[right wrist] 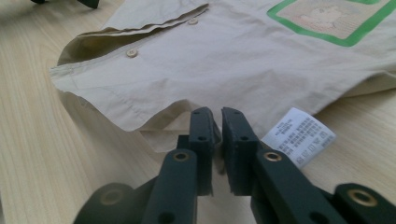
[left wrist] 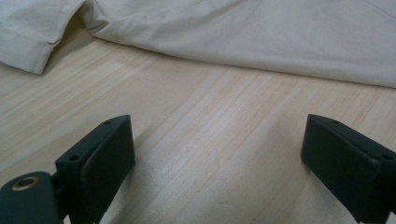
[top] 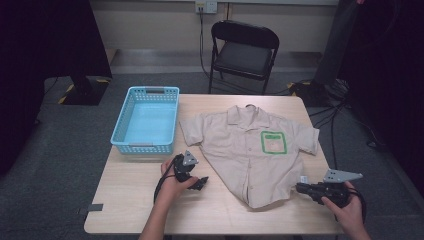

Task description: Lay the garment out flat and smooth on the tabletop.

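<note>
shirt (top: 250, 150) on table (top: 130, 200), basket (top: 147, 120) left of it

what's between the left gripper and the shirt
Nothing: in the left gripper view, bare wooden table runs from the open left gripper to the beige shirt.

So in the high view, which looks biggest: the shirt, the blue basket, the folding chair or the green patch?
1. Shirt
2. Blue basket and folding chair: they look alike, and the chair stands farther off, so I won't rank them.
3. Green patch, smallest.
</note>
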### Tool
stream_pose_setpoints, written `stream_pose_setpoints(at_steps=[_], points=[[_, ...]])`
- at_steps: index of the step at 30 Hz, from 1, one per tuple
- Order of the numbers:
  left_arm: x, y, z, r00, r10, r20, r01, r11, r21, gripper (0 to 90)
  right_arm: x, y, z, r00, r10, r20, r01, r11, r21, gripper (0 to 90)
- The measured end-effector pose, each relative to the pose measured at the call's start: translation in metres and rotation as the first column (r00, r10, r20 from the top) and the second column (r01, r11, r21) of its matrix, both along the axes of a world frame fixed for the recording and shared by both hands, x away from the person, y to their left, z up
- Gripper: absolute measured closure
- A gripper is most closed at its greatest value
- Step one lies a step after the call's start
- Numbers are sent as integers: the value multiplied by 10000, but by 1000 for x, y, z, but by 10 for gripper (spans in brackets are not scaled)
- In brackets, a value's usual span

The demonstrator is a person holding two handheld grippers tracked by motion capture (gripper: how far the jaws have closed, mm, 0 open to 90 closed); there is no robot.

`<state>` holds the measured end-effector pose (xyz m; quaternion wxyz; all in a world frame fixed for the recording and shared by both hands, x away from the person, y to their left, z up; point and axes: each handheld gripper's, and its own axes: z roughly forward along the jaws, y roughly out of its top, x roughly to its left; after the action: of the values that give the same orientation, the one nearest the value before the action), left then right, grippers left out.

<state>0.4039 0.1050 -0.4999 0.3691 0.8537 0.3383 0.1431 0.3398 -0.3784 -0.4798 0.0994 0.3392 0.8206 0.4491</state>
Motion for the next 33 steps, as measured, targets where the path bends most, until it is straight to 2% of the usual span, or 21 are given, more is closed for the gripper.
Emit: stream_pose_setpoints(at_steps=[5,11,15,19,21,23,26,28,33], points=[[0,0,0,10000,1,-4,-1,10000,-5,93,-2,-4,7,9997,-128,198,128,9999,1,722],[0,0,0,10000,-4,2,4,10000,0,93,-4,-4,16,9995,-105,298,105,9999,20,659],[0,0,0,10000,-16,9,16,10000,14,93,-2,-1,22,9991,-171,387,172,9998,-39,549],[0,0,0,10000,-17,8,17,10000,9,94,7,4,24,9983,-351,470,359,9992,-148,397],[0,0,0,10000,-18,9,18,10000,15,94,13,6,24,9968,-580,557,591,9981,-186,286],[0,0,0,10000,-3,0,3,10000,3,93,18,9,24,9954,-706,651,720,9972,-202,253],[0,0,0,10000,-15,5,15,10000,11,93,25,12,26,9959,-752,512,762,9969,-180,153],[0,0,0,10000,-17,8,17,10000,15,93,29,15,26,9950,-759,650,778,9966,-273,131],[0,0,0,10000,-6,6,6,10000,-2,93,41,21,26,9955,-809,485,830,9956,-435,132]])
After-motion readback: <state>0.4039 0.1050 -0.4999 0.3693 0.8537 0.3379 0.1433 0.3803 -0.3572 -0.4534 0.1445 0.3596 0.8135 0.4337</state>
